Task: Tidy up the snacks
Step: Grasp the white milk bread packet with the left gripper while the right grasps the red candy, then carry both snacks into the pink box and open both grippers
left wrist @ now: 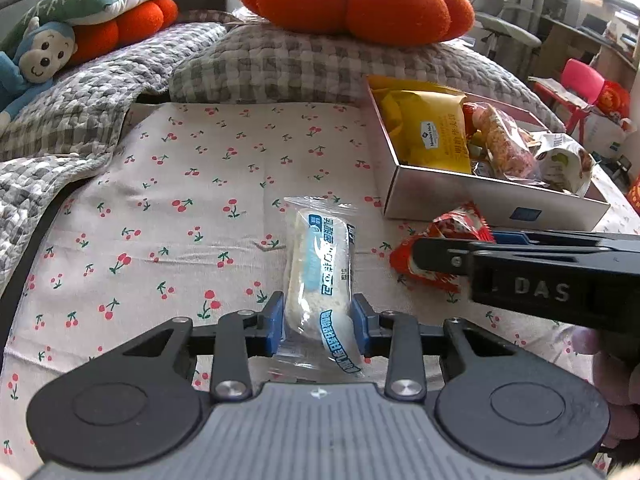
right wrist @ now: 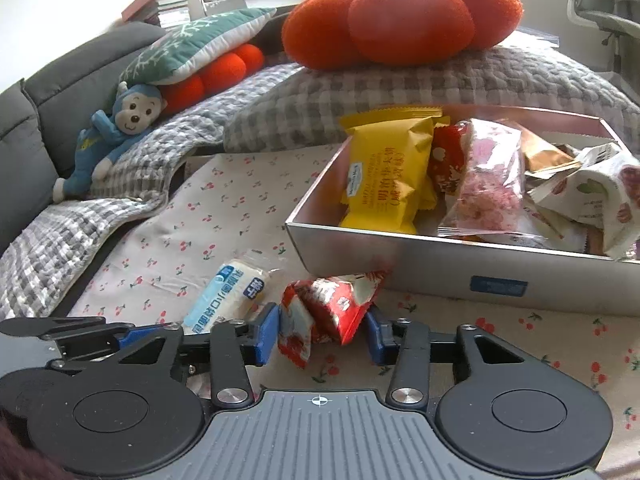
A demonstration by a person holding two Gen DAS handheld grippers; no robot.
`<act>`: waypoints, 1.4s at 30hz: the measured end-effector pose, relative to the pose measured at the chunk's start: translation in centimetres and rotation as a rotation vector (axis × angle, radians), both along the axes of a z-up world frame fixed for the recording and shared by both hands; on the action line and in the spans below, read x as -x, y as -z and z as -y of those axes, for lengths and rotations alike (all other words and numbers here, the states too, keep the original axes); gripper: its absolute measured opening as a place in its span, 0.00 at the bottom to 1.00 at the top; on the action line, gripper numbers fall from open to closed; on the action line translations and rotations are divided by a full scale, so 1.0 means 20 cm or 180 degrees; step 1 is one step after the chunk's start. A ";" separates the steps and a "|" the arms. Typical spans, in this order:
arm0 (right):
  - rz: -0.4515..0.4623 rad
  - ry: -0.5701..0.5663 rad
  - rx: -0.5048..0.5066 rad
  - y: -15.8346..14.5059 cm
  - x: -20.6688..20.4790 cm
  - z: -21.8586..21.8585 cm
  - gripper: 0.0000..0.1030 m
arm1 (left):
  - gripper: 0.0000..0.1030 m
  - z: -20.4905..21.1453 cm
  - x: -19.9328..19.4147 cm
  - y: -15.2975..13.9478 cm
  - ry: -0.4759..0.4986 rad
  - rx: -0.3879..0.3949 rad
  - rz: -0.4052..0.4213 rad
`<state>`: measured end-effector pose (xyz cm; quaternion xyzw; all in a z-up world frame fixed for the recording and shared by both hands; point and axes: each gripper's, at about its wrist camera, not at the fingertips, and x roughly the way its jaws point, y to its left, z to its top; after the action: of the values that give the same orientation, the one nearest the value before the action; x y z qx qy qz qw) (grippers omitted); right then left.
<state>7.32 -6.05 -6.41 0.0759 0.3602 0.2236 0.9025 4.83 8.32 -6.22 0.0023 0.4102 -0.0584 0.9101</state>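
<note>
From my left wrist view, my left tool (left wrist: 318,326) is closed on the near end of the white cake packet (left wrist: 320,280), its blue pads (left wrist: 275,326) pressing each side of the wrapper. The rest of the packet lies flat ahead of me on the cherry-print cloth (left wrist: 160,200). I am gripping one end only, so I expect the long free end to droop and swing on a lift, and the slick film could slide out between the pads. The cake inside looks soft; squeezing harder may crush it. My right tool (left wrist: 424,258) reaches in from the right over the red snack packet (left wrist: 444,240), close to mine, so lifting both together risks a knock. The snack box (left wrist: 480,200) stands just beyond, already heaped.

From my right wrist view, my right tool (right wrist: 322,330) has its pads against the crumpled red snack packet (right wrist: 332,308), one on either side. Whether I hold the contents or only loose foil I cannot quite tell; if only foil, it may tear free or dangle. The snack box (right wrist: 400,256) wall rises directly ahead, so a low carry could catch the packet on the rim. The yellow packet (right wrist: 384,176) and the pink packet (right wrist: 492,184) already lean high inside, and anything dropped on top may slide back out onto the cloth.
</note>
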 end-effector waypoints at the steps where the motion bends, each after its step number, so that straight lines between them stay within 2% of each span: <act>1: -0.0002 0.0014 0.0007 -0.01 0.00 0.01 0.38 | 0.30 0.00 0.00 0.00 -0.0009 -0.0008 -0.0016; 5: -0.0027 0.0061 0.0007 -0.01 0.02 0.08 0.37 | 0.25 0.01 -0.01 -0.01 -0.0093 0.0044 -0.0072; 10: -0.0066 0.0124 -0.0029 -0.01 0.05 0.21 0.36 | 0.23 0.04 0.00 -0.02 -0.0193 0.0103 -0.0110; 17: -0.0060 0.0174 -0.0034 -0.07 0.11 0.39 0.36 | 0.21 0.10 0.02 -0.04 -0.0159 0.0164 -0.0156; 23: -0.0067 0.0136 0.0002 -0.12 0.18 0.53 0.36 | 0.19 0.12 0.05 -0.07 -0.0302 0.0396 -0.0262; 29: 0.0031 0.0067 -0.0015 -0.17 0.24 0.65 0.36 | 0.18 0.14 0.06 -0.17 -0.0243 0.0654 -0.0172; 36: 0.0095 0.0205 -0.0206 -0.24 0.21 0.76 0.36 | 0.18 0.15 0.03 -0.35 -0.0167 0.0920 0.0149; 42: 0.0140 0.0366 -0.0361 -0.30 0.12 0.82 0.36 | 0.18 0.25 -0.08 -0.35 -0.0095 0.0983 0.0196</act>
<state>4.88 -22.46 -0.49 0.1425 0.3220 0.1931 0.9158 6.48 3.40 0.84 -0.1421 0.3682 -0.1072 0.9126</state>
